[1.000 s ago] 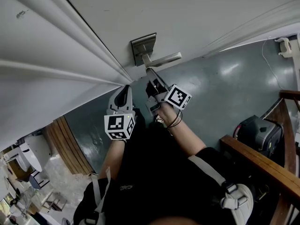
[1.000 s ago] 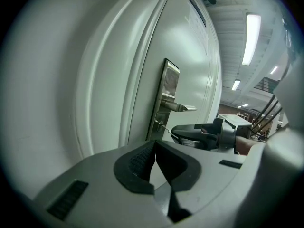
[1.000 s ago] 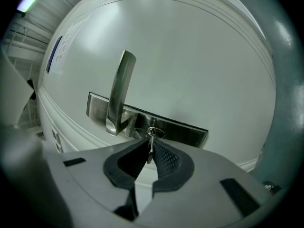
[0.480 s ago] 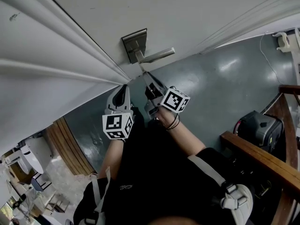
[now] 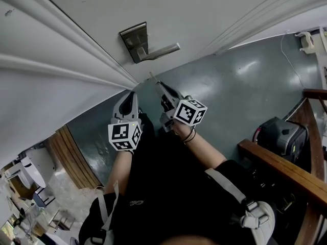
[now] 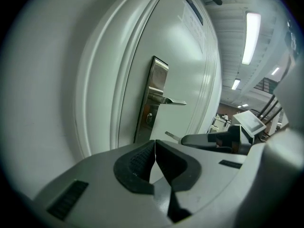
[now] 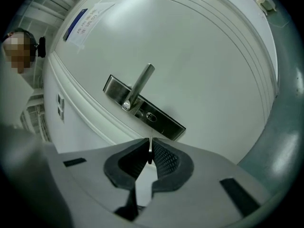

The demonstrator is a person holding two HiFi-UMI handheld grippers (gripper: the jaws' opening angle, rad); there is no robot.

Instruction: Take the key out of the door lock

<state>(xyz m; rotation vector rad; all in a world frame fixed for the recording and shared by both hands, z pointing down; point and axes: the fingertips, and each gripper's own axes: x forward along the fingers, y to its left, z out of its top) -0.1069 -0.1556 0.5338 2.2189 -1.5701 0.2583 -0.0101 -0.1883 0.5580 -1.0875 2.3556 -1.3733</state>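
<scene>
A thin silver key [image 7: 150, 146] is pinched edge-on in my right gripper [image 7: 148, 156], which is shut on it. The key is out of the lock; its tip [image 5: 152, 77] points at the door with a gap below the steel lock plate [image 5: 133, 41]. The keyhole [image 7: 151, 117] is bare, beneath the lever handle [image 7: 141, 87]. My left gripper [image 5: 131, 95] hangs beside the right one, near the door frame, shut with nothing in it [image 6: 155, 148]. In the left gripper view the key [image 6: 172, 137] sticks out of the right gripper's dark fingers [image 6: 209, 139], short of the lock plate [image 6: 154, 101].
The white panelled door [image 5: 214, 9] fills the top of the head view, with a paper notice [image 7: 84, 19] on it. Grey-green floor [image 5: 240, 96] lies below. A wooden railing [image 5: 278, 167] and a black case [image 5: 278, 137] stand at the right.
My right gripper has drawn back from the lock plate with the key in it, so the key has come clear of the keyhole. The left gripper has stayed beside it.
</scene>
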